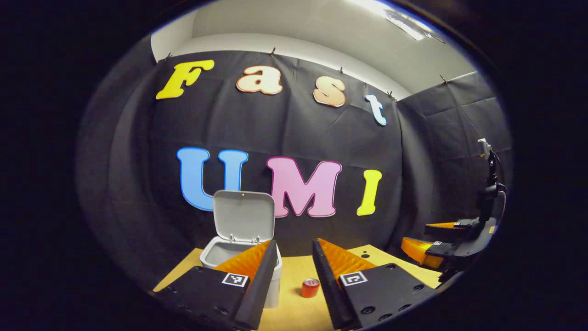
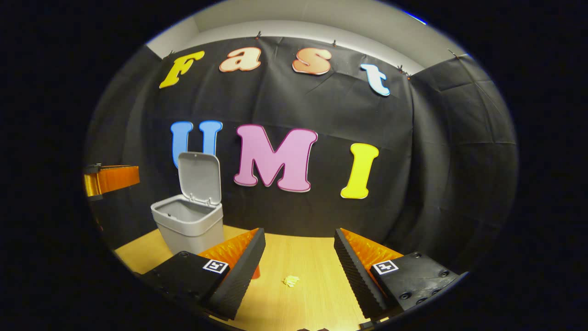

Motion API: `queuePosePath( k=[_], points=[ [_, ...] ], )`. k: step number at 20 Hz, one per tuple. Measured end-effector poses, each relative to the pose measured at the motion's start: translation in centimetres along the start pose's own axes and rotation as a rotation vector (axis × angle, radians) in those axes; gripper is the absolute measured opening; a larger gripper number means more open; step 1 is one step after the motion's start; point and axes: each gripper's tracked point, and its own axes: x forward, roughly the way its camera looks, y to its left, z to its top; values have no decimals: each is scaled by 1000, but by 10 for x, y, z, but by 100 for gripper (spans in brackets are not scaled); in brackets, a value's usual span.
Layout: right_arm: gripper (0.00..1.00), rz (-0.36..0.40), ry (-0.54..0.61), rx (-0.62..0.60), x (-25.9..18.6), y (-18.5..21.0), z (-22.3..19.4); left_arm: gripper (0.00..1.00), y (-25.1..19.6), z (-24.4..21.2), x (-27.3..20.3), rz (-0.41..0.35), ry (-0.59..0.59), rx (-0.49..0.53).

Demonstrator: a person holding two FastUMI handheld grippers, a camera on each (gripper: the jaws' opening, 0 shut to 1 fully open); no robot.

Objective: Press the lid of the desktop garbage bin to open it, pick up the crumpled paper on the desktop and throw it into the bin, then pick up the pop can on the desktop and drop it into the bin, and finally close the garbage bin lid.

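Observation:
The grey desktop bin [image 1: 218, 253] stands at the back left of the wooden table with its lid [image 1: 244, 216] swung up and open. A red pop can [image 1: 310, 288] stands upright on the table beyond my left gripper [image 1: 295, 242], which is open and holds nothing. In the right gripper view the bin [image 2: 188, 225] and its raised lid [image 2: 199, 177] are at the left. The small crumpled paper [image 2: 291, 280] lies on the wood ahead of my open, empty right gripper [image 2: 299, 231]. A sliver of the can [image 2: 256, 272] peeks out behind its left finger.
The light wooden table [image 1: 294, 312] runs back to the black cloth wall. My right gripper [image 1: 427, 236] hovers at the table's right edge in the left gripper view. The left gripper's finger [image 2: 110, 179] shows at the far left, above the bin's height.

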Motion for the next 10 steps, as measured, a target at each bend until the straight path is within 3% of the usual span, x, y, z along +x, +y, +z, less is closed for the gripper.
queuePosePath(
  k=[1,2,10],
  points=[
    [98,17,27,-7,5,2,-9,67,4,0,-3,20,6,-13],
    [98,33,53,-10,12,3,-18,94,3,-1,-5,29,11,-26],
    [98,198,460,11,88,14,-149,95,0,-18,-21,162,43,-4]
  ],
)
